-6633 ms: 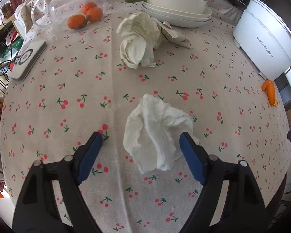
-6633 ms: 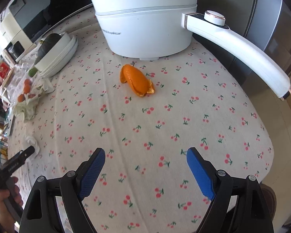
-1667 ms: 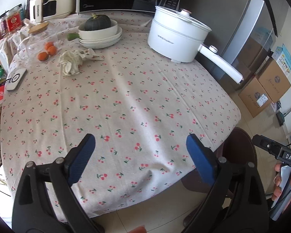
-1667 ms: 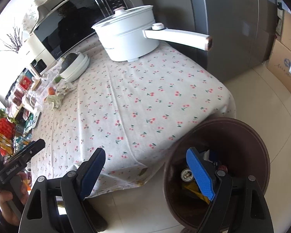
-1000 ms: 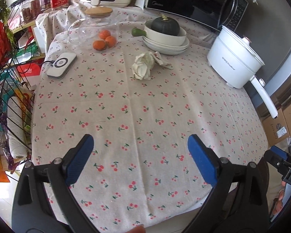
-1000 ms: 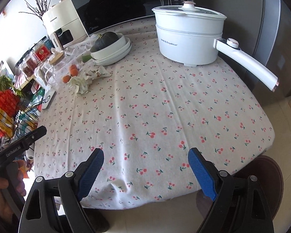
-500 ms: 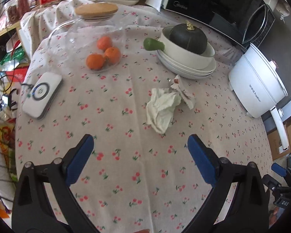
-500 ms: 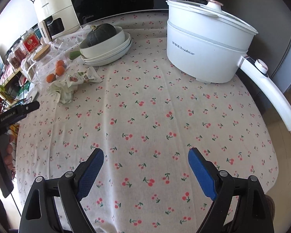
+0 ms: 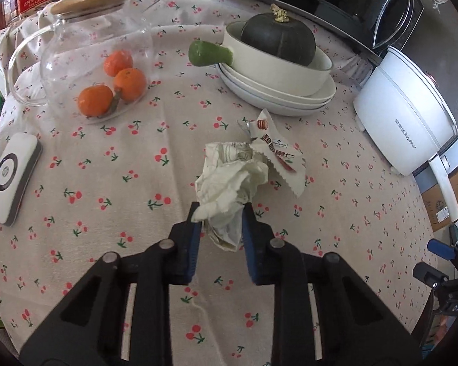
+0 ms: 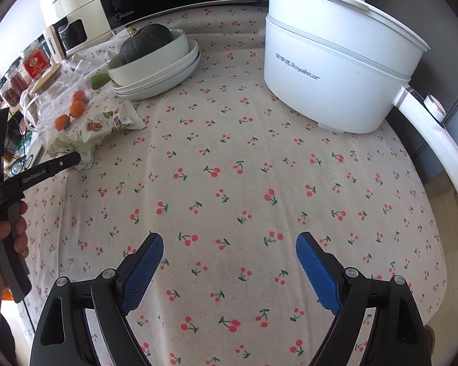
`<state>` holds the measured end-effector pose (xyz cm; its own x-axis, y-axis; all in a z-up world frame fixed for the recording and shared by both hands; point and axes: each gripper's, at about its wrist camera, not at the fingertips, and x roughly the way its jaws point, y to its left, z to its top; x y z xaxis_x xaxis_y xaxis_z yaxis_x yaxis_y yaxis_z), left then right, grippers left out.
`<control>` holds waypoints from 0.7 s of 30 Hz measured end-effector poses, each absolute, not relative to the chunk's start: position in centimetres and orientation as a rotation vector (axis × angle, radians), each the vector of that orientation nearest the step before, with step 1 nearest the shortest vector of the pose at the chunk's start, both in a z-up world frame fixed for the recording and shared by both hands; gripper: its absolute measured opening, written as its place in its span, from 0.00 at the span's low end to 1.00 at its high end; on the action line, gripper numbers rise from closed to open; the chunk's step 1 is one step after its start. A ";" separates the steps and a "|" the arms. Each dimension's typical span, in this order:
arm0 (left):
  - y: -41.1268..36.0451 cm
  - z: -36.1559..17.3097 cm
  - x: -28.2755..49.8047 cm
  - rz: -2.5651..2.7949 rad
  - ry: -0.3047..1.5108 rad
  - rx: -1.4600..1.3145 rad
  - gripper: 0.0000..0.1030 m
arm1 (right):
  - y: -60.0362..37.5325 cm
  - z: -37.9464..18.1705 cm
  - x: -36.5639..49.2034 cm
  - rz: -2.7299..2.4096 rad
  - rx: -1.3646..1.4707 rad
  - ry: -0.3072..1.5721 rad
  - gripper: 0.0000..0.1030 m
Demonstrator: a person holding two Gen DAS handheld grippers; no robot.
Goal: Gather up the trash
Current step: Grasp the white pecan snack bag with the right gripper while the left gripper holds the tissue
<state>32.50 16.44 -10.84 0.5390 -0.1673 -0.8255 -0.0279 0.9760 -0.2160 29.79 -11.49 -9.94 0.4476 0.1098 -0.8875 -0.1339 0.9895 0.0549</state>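
Our left gripper (image 9: 219, 213) has just been closing and now pinches the crumpled tissue (image 9: 232, 183) at table (image 9: 107, 164) centre, so we should lift slowly, since the snack wrapper (image 9: 278, 152) at two o'clock may be snagged, while our right gripper (image 10: 229, 253) hangs open over bare cloth.

Your right gripper (image 10: 229, 253) hangs over bare cherry-print cloth on the table (image 10: 229, 164), its blue fingers (image 10: 143, 262) spread wide with nothing between them. At far left your left gripper (image 10: 73, 158) meets the crumpled tissue (image 10: 76, 146) beside a snack wrapper (image 10: 113, 122). The white pot (image 10: 336, 70) stands at upper right.
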 end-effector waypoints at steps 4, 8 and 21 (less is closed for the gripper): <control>18.7 -10.2 31.2 -0.020 1.014 -0.232 0.25 | -8.5 -9.4 31.7 0.188 0.005 1.075 0.88; 20.9 -9.3 29.5 0.003 0.994 -0.237 0.25 | -4.8 -9.4 34.0 0.243 0.055 1.074 0.88; 22.4 -10.1 28.6 0.002 1.019 -0.246 0.25 | 4.0 -14.7 40.8 0.261 0.162 1.108 0.65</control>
